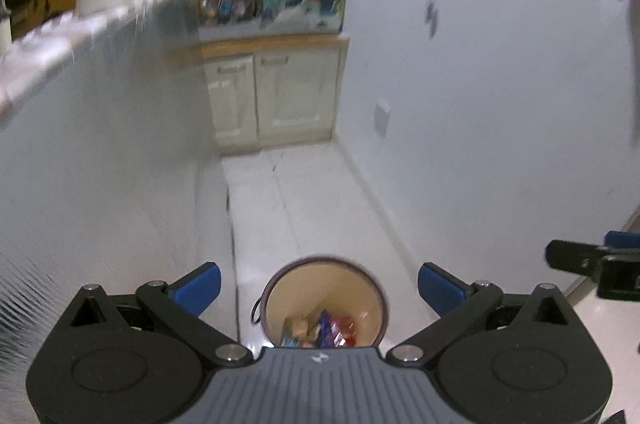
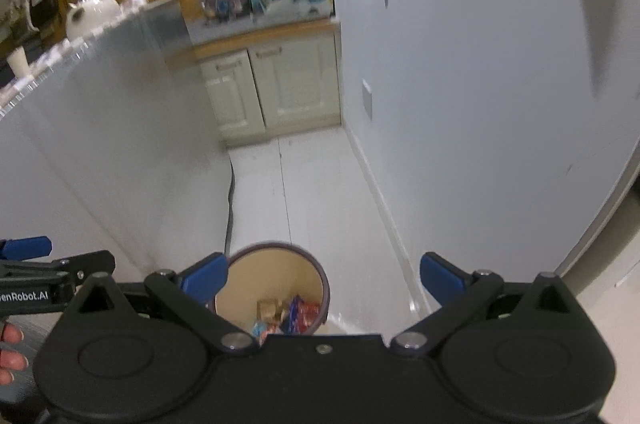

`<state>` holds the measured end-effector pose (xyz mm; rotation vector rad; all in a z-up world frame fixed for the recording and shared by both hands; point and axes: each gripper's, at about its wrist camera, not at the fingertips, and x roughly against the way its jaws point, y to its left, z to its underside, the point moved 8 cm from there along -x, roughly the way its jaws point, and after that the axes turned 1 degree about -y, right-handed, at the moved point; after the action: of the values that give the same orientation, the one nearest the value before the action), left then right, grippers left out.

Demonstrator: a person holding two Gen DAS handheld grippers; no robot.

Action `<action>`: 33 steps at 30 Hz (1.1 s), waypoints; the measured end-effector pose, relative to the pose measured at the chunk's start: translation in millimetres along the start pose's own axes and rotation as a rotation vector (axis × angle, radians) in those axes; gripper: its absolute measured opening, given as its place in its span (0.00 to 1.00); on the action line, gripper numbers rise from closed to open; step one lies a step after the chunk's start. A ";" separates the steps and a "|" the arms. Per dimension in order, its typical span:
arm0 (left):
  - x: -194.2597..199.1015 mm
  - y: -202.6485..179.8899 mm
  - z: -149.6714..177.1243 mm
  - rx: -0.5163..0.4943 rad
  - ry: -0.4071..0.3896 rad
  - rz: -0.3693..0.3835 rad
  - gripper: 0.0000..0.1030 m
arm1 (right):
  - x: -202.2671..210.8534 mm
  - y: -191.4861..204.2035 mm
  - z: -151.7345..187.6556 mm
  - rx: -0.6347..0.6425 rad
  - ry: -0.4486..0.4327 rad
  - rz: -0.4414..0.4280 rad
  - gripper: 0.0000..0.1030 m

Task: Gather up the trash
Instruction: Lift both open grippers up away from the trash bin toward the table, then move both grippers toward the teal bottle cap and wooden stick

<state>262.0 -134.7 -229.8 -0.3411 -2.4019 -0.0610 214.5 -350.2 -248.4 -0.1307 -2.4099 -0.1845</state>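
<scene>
**Both grippers hang open above the trash bin**

Nearest to us, the left gripper (image 1: 319,286) has its blue fingers (image 1: 200,288) spread wide with nothing between them, and the right gripper (image 2: 323,282) is the same — fingers (image 2: 206,279) apart and empty. We see each gripper at the edge of the other's view, so the two are side by side.

Just below and ahead stands the round trash bin (image 1: 378,298) on the white tiled floor (image 1: 304,207), its cream inside showing. Colourful wrappers (image 1: 332,332) lie at its bottom — red, blue and tan pieces in a loose heap. In the right wrist view the bin (image 2: 324,288) sits under the right gripper's left finger, with the wrappers (image 2: 298,312) in plain sight.

A dark cable (image 2: 230,207) runs along the floor beside a tall grey panel on the left. Further off, cream cabinet doors (image 2: 272,83) close the end of the narrow passage, under a worktop (image 2: 264,33) carrying blurred boxes. A white teapot (image 2: 90,11) sits high on the left.
</scene>
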 end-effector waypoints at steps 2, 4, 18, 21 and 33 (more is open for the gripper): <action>15.9 -7.9 -10.4 -0.007 -0.039 0.009 1.00 | 14.5 -0.1 -8.3 0.002 -0.030 -0.005 1.00; 29.9 -13.2 -20.6 -0.010 -0.076 0.007 1.00 | 28.5 0.4 -15.6 0.004 -0.060 -0.008 1.00; 136.1 -2.7 -68.5 0.002 -0.281 -0.030 1.00 | 108.3 27.4 -65.3 0.013 -0.243 -0.064 1.00; 158.2 6.3 -78.5 0.004 -0.318 -0.046 1.00 | 121.8 41.1 -80.0 0.024 -0.282 -0.082 1.00; 228.2 76.7 -108.8 0.033 -0.424 -0.166 1.00 | 165.9 123.2 -121.7 0.085 -0.387 -0.215 1.00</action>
<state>187.4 -23.5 -2.0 -0.1477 -2.8447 -0.0260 187.7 -242.2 -35.9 0.1462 -2.8124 -0.1655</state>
